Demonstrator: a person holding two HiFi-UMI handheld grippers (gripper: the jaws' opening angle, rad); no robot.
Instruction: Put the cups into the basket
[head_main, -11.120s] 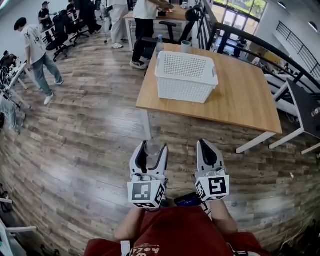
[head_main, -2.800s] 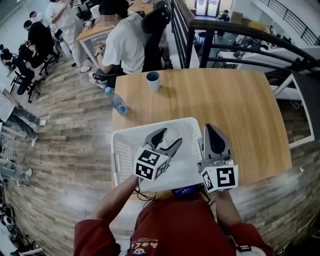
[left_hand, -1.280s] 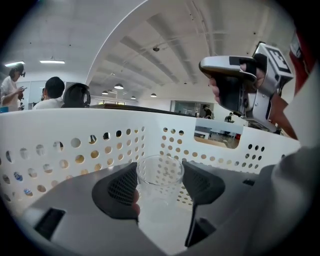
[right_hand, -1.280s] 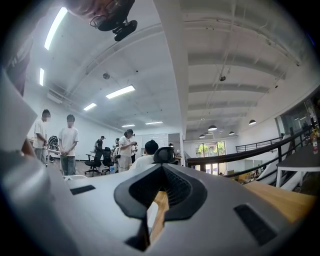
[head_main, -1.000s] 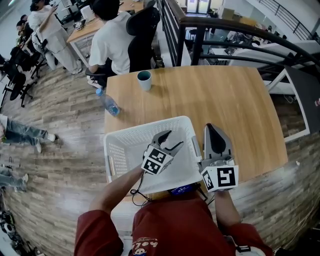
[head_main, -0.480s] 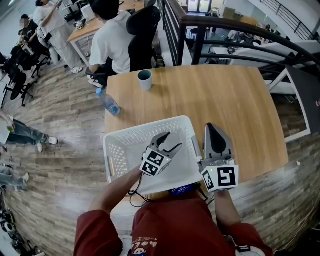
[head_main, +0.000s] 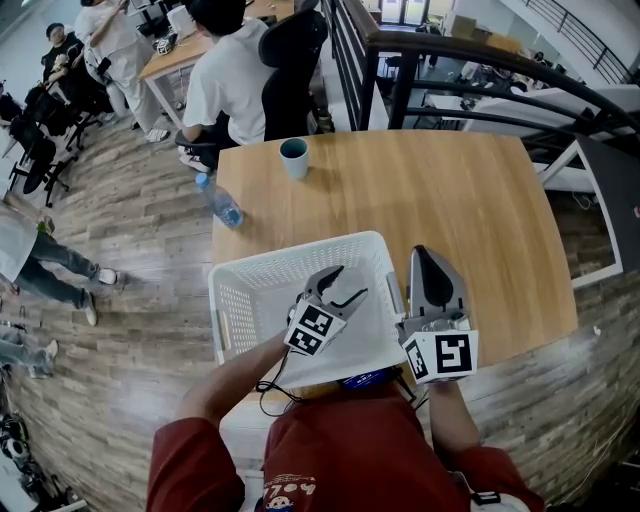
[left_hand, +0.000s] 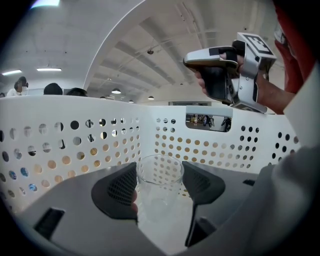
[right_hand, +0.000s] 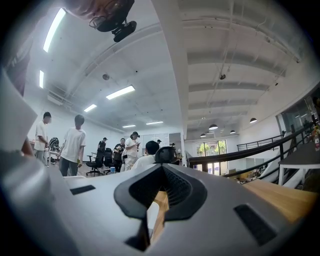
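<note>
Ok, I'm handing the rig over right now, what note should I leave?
Left gripper: shut on the clear cup, down inside the white basket.
Right gripper: shut, empty, beside the basket over the table.
Teal cup: upright at the table's far edge.
Done: no cup released yet.
Left: let the clear cup go, then fetch the teal cup.

Cup base and basket front rim partly hidden.
The clear cup bottom is lost low behind the left tool body; the basket near rim is partly covered by the right tool and a forearm; the teal cup contents are too small to be told.
</note>
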